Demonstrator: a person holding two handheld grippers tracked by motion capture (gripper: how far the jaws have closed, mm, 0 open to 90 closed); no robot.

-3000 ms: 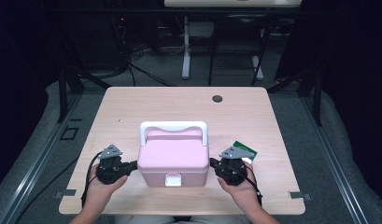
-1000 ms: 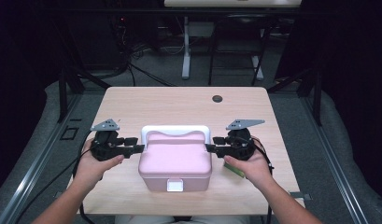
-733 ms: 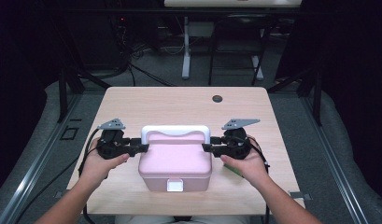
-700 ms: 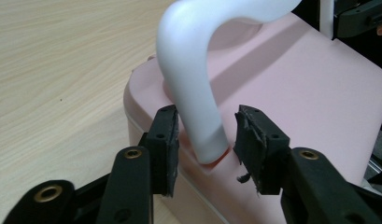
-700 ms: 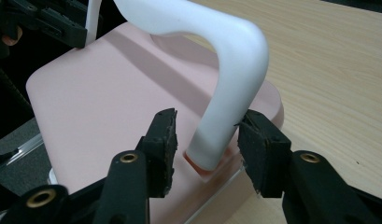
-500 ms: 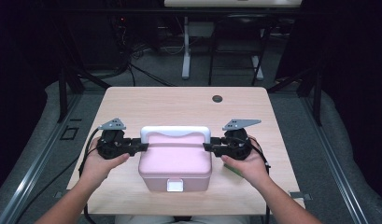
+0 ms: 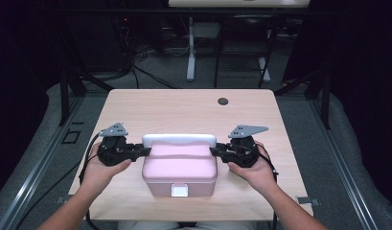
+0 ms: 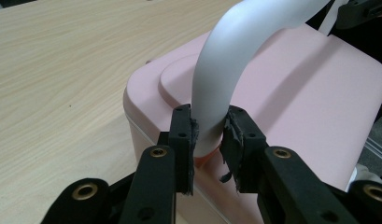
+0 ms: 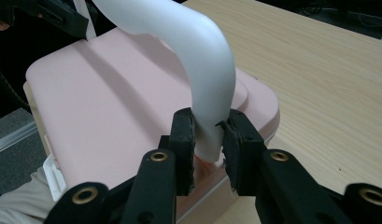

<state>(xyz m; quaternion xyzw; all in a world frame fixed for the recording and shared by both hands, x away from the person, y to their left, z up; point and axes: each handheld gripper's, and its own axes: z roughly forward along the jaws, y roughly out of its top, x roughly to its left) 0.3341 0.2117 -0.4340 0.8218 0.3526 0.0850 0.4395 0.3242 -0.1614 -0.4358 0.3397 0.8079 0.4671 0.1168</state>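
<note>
1. Left hand (image 7: 100, 167): we note it at the left of the high view, forearm coming in from the bottom edge, wrapped around the left gripper (image 7: 138, 152). Its jaws have just been closing and now clamp the left foot of the white handle (image 7: 179, 140); in the left gripper view both pads press on the handle (image 8: 226, 79) where it meets the lid.
2. Pink box (image 7: 180, 165): we find it at the near middle of the table (image 7: 184, 108), lid on, a pale latch on its front face. The handle stands upright over the lid, arching from one side to the other.
3. Right gripper (image 7: 221, 152): held by the right hand (image 7: 253, 167), jaws likewise just closing, now pinching the right foot of the handle (image 9: 202, 70).
4. Small dark round item (image 7: 223, 101): at the far edge of the table, well apart from the box; we take it for a cable port, though it is too small to be certain.
</note>
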